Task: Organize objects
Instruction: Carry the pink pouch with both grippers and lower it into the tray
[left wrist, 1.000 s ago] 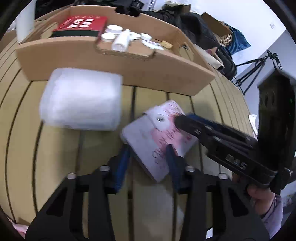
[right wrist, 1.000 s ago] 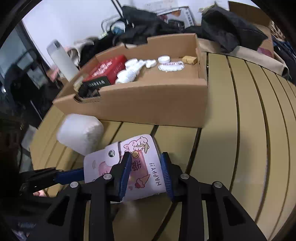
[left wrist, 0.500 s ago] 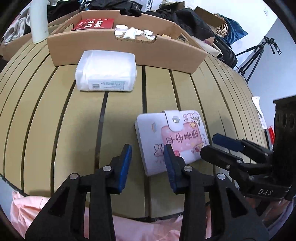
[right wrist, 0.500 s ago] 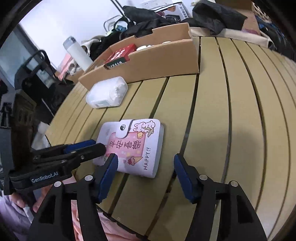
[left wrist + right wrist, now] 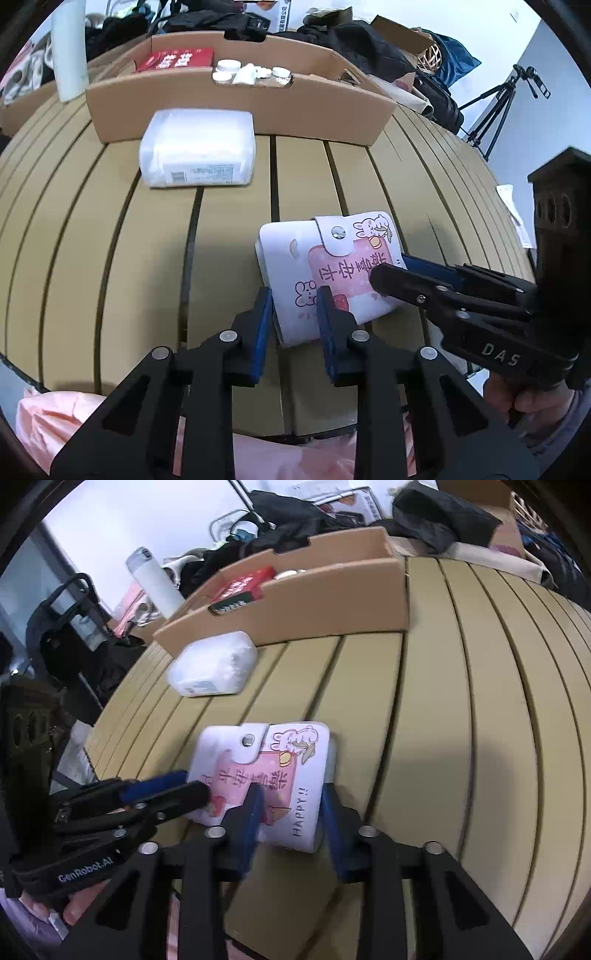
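The card wallet (image 5: pixel 325 273), white with a pink panel, cartoon rabbits and a snap flap, lies flat on the slatted bench (image 5: pixel 110 258) close to its near edge. Both claws straddle it. The left claw (image 5: pixel 294 314) has its two blue pads either side of the wallet's near left corner, narrowly parted; they look to be touching or almost touching it, but a firm grip cannot be told. The right claw (image 5: pixel 290 808) is set wider, one pad over the pink panel and the other just off the spine edge, so it has hold of nothing yet.

The likely trouble: two claws on one soft, thin wallet may tug it in opposite directions, twisting it or popping the snap. Pinching only a corner could let it pivot and slip, and so near the edge it might drop off the bench.

Along the far edge stands an open cardboard box (image 5: pixel 236 99) holding a red carton (image 5: pixel 173 59), several small white jars (image 5: pixel 251 72) and a dark item at one end. A sealed white packet (image 5: pixel 197 153) rests against the box's front wall, outside it.
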`<act>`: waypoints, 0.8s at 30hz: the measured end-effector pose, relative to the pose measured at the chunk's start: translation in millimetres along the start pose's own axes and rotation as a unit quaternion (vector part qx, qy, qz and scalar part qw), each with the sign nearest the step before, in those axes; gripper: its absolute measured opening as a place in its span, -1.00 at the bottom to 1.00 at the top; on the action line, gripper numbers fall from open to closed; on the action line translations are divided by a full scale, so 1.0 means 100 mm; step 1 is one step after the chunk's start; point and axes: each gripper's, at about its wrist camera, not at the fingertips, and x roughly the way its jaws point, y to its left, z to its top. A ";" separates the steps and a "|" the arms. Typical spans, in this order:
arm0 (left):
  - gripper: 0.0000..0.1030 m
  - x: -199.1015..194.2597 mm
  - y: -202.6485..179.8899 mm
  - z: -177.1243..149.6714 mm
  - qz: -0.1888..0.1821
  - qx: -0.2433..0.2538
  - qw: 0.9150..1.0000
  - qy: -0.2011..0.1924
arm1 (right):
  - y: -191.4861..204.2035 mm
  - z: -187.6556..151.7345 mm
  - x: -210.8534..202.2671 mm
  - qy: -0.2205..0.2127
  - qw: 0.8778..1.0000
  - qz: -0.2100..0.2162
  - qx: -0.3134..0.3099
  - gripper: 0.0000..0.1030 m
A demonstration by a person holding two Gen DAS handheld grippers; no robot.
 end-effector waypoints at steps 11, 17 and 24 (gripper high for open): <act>-0.74 -0.63 -0.31 1.09 -0.066 0.060 0.988 -0.128 | -0.03 0.86 -0.58 -0.076 0.997 -0.017 0.008 -0.47; -0.74 -0.34 -0.08 1.99 -0.092 0.033 0.989 -0.115 | -0.07 1.82 -0.55 -0.088 0.995 -0.043 -0.016 -0.47; -0.74 0.56 0.23 2.11 -0.069 -0.011 0.997 -0.029 | -0.28 2.11 0.29 -0.010 0.996 -0.084 -0.021 -0.47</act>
